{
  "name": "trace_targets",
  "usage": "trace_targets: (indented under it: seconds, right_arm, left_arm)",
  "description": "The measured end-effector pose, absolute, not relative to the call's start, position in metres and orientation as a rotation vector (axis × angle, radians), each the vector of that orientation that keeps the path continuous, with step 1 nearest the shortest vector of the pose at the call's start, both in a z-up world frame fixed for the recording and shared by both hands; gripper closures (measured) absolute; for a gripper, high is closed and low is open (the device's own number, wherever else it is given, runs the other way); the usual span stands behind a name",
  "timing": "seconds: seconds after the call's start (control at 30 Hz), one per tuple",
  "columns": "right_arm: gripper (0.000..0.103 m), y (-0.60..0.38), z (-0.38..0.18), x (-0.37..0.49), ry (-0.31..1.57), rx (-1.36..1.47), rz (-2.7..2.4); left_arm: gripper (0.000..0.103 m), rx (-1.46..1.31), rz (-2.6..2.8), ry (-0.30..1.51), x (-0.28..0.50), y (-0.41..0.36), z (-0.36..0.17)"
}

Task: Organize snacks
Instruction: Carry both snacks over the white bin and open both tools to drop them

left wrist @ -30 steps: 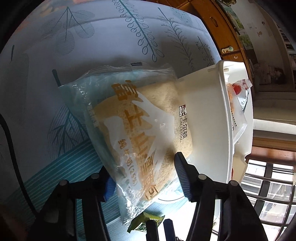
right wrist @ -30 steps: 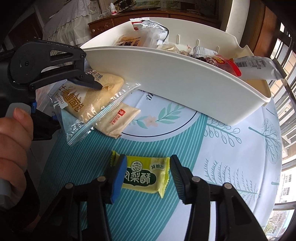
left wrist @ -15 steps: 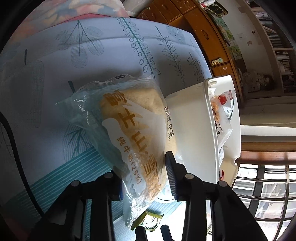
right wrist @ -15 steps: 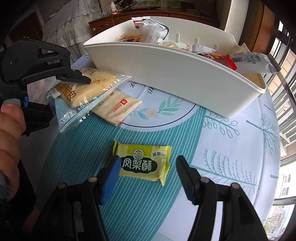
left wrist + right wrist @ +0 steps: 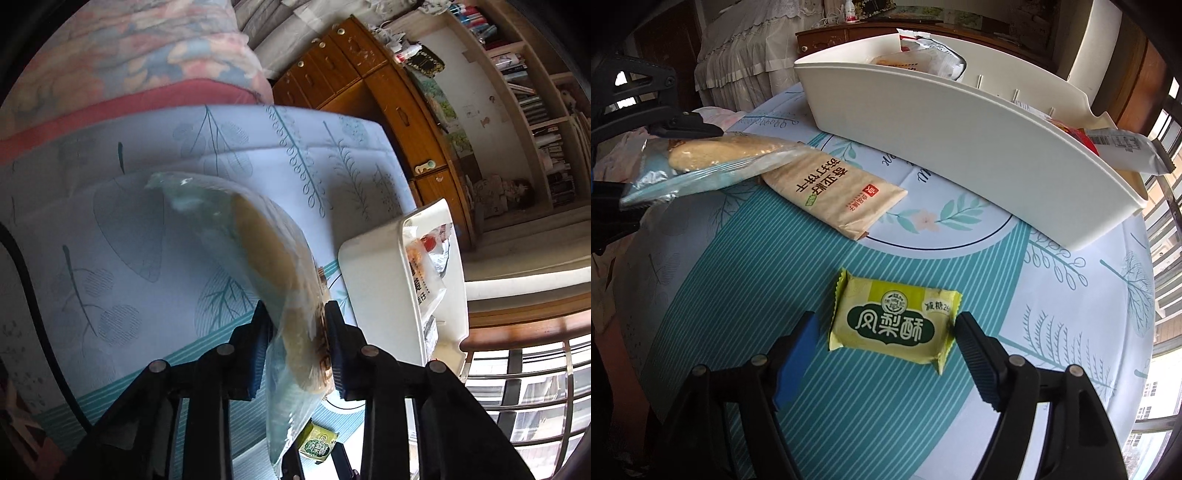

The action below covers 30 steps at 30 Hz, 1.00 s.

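Note:
My left gripper [image 5: 295, 325] is shut on a clear bag holding a tan bread cake [image 5: 273, 273] and holds it edge-on above the table; the bag also shows at the left of the right wrist view [image 5: 713, 162]. My right gripper [image 5: 886, 332] is open, its fingers on either side of a yellow-green pineapple cake packet [image 5: 894, 321] lying flat on the tablecloth. A beige cracker packet [image 5: 834, 192] lies beyond it. The long white bin [image 5: 960, 136] with several snacks stands at the back, and shows to the right in the left wrist view [image 5: 380, 295].
The round table has a teal striped and leaf-print cloth [image 5: 738, 277]. A wooden dresser [image 5: 369, 96] and bookshelves stand beyond the table. A window railing [image 5: 517, 387] is at lower right. A black cable [image 5: 33, 295] runs along the table's left side.
My left gripper has closed on the bread bag, lifted it and turned it edge-on. My right gripper has drawn back a little and stays open around the yellow packet.

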State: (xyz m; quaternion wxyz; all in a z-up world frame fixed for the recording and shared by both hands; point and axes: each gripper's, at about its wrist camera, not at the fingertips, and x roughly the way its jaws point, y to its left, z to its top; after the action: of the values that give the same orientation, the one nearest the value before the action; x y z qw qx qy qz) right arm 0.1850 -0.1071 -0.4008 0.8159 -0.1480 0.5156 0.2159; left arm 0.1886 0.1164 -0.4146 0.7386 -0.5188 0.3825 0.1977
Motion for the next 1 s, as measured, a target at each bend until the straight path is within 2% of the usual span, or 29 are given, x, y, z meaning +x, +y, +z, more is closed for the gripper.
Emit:
trace_targets:
  seconds: [0.07,0.1,0.3,0.6,1.0]
  right_arm:
    - [0.032,-0.106,-0.400,0.186,1.085,-0.320,0.463]
    - [0.038,-0.106,-0.402,0.189,1.076,-0.321,0.461]
    - [0.045,-0.109,-0.396,0.197,1.067,-0.272,0.487]
    - [0.048,-0.110,-0.375,0.196,1.034,-0.224,0.527]
    - [0.048,-0.098,-0.319,0.209,0.879,-0.184,0.563]
  left_arm:
    - [0.077,-1.137,0.431,0.828,0.186,0.119,-0.412]
    - [0.078,-1.133,0.430,0.823,0.186,0.119,-0.411]
    - [0.080,-1.111,0.424,0.801,0.186,0.126,-0.402]
    - [0.080,-1.066,0.402,0.692,0.187,0.135,-0.370]
    - [0.080,-0.871,0.352,0.587,0.201,0.129,-0.313]
